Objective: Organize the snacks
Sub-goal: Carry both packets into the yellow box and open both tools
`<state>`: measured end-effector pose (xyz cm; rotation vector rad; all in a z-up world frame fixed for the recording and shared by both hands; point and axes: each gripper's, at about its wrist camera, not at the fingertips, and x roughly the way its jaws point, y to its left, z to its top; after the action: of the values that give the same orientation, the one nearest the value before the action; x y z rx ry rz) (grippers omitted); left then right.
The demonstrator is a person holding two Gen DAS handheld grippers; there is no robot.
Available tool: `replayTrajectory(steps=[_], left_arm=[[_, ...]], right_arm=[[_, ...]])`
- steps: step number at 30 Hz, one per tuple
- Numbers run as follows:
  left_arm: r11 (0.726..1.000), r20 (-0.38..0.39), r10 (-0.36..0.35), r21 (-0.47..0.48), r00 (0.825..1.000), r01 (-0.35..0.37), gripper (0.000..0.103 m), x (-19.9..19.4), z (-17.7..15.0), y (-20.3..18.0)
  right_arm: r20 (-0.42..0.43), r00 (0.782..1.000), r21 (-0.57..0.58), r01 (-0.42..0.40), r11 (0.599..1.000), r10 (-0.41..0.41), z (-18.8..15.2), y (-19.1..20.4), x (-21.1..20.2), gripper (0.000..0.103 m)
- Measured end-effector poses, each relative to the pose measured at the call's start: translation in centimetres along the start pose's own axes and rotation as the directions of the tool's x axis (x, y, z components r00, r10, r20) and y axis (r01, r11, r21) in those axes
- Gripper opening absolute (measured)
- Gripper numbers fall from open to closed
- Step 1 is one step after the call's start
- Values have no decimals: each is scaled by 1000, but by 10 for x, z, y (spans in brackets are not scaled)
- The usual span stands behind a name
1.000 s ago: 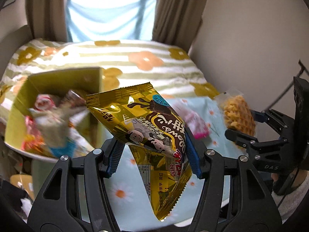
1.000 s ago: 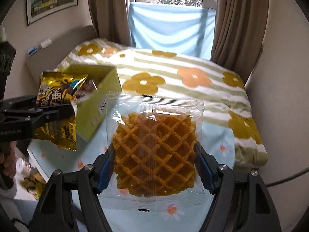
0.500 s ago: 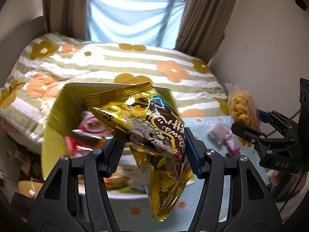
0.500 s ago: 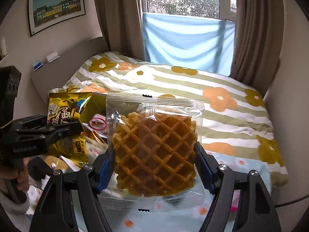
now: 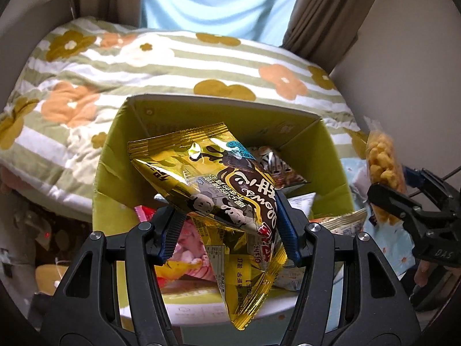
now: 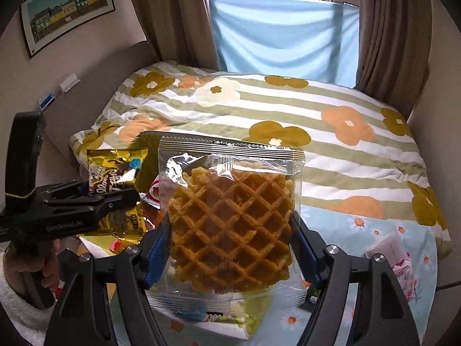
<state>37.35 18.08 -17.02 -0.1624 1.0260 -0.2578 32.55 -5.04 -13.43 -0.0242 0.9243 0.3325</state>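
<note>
The left gripper (image 5: 227, 227) is clamped on a gold bag (image 5: 222, 201), which hangs over the open green box (image 5: 331, 155). The right gripper (image 6: 230, 248) pinches a clear-wrapped waffle (image 6: 230, 225) by its sides, just right of the box and above the blue daisy cloth (image 6: 374, 225) on the desk.

The box looks crowded with packets (image 5: 187, 248). If the gold bag is let go from here it could land on that heap and slide over the low near wall, since its slick foil hangs well below the pads. The waffle is brittle; a harder squeeze or a knock against the box rim could crack it. The two grippers sit near each other, so lowering both at once risks a clash.

A pink packet (image 6: 394, 256) lies on the cloth at the right, probably waiting its turn. The flowered bed (image 5: 173, 57) lies behind the box, and nothing blocks the box opening apart from its own contents.
</note>
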Motion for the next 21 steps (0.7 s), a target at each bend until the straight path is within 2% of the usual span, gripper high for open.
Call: replayTrajectory(steps=[4,6,7,8,10,13,21], left_arm=[[1000,-30,19,-11,999,-19,57,12,1,7],[999,-42,-2,-33,999,0,62,16,1,11],[999,-52,-4,-41,999,2,70,18,2,13],[999,-62,-6,-43,998,3,85,19,2,14],[999,-76,-1,-38,997,-2,101,21,2,15],[999,-69,29,-39,997,-32,102,16,-3,18],[992,-80,15,-127,997,-26,102,10,-16,37]], right_arm=[[-17,1000,5,0,1000,0,6,-1,12,71],[-33,999,32,-15,999,16,9,-5,19,71],[-36,999,40,-23,999,25,10,-5,21,71],[-40,999,45,-32,998,34,11,-6,24,71],[-50,998,41,-33,999,35,14,-7,28,71],[-62,997,32,-44,999,46,16,-7,34,71],[-110,991,59,-67,996,73,8,-9,47,72]])
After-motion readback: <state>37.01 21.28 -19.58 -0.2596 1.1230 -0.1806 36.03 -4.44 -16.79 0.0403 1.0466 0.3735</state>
